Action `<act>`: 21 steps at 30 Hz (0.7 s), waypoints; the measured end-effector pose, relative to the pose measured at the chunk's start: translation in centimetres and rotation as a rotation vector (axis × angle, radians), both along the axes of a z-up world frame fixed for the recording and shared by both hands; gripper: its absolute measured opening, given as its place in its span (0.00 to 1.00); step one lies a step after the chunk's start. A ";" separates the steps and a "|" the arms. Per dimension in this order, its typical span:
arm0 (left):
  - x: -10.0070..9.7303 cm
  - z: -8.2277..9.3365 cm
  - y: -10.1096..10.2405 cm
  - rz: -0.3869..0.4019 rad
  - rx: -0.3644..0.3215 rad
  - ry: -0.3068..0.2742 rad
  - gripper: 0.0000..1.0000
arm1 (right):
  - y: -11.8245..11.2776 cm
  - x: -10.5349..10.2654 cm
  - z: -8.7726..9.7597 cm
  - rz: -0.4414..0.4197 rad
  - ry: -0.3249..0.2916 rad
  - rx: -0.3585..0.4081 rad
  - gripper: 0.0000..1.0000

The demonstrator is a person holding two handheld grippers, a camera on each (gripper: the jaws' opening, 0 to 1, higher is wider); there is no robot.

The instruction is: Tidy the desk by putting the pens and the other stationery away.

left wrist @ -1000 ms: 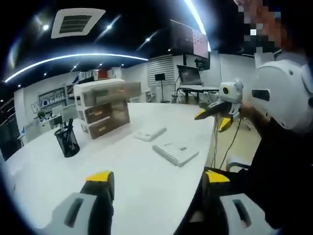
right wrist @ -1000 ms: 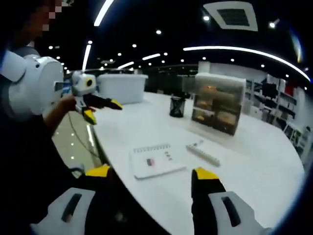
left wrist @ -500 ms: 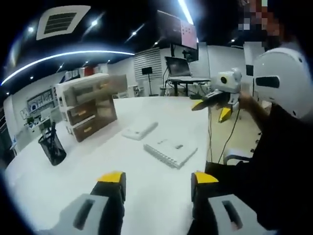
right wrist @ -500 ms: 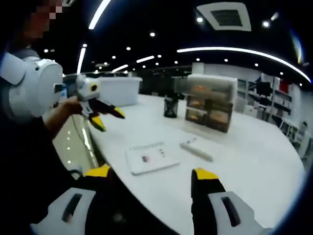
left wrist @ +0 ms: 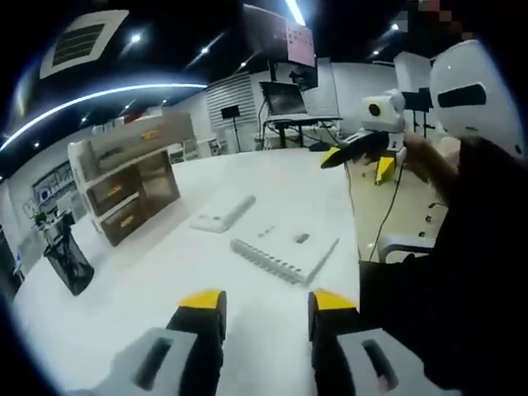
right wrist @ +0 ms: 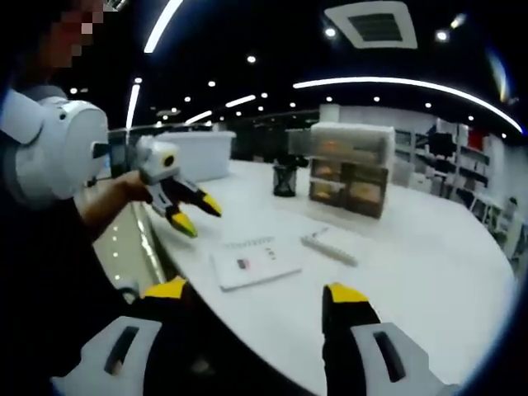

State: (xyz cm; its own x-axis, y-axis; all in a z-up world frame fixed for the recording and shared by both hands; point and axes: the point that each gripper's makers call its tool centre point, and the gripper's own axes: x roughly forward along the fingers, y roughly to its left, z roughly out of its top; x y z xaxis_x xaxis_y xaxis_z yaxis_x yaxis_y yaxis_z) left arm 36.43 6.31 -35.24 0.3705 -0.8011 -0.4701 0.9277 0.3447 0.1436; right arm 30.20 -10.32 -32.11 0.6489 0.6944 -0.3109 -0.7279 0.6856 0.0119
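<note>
A white spiral notebook [left wrist: 285, 252] [right wrist: 252, 264] lies near the table's edge, just ahead of my left gripper [left wrist: 266, 304], whose jaws stand apart with nothing between them. A flat white case [left wrist: 223, 214] [right wrist: 338, 243] rests beyond it. A black mesh pen holder [left wrist: 68, 260] [right wrist: 285, 180] with pens stands beside a clear drawer unit [left wrist: 128, 181] [right wrist: 351, 177]. My right gripper [right wrist: 257, 290] hangs open off the table's near edge, held in a hand. In the right gripper view the left gripper [right wrist: 198, 214] hovers left of the notebook; in the left gripper view the right gripper [left wrist: 356, 162] sits upper right.
The white table [left wrist: 165, 272] [right wrist: 429, 272] curves round, with floor and a cable beyond its edge. A white bin [right wrist: 198, 153] stands at the far end. A person in dark clothes with a white sleeve guard [left wrist: 474, 91] stands close at the table's side.
My left gripper has come closer over the table toward the notebook, and its jaws have drawn nearer together. The right gripper has hardly moved.
</note>
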 end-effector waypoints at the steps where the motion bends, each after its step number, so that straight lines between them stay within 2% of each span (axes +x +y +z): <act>1: 0.0 0.0 -0.2 -0.005 -0.002 -0.001 0.36 | 0.0 0.0 0.0 0.000 0.001 0.002 0.61; 5: 0.1 -0.2 -0.8 -0.018 -0.002 -0.021 0.30 | 0.1 0.0 -0.2 -0.002 0.006 0.011 0.61; 14: -0.3 -1.1 -1.8 -0.068 0.010 -0.044 0.27 | 0.2 0.0 -0.3 -0.005 0.009 0.024 0.61; 21: -0.4 -1.3 -2.4 -0.082 0.013 -0.087 0.23 | 0.2 -0.1 -0.4 -0.008 0.011 0.032 0.61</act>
State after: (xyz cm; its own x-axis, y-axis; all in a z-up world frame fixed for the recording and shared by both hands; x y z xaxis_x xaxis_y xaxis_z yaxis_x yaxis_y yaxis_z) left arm 36.01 3.95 -36.50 0.3435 -0.8245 -0.4497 0.9366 0.2657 0.2283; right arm 30.09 -10.10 -32.52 0.6512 0.6990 -0.2955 -0.7221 0.6905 0.0419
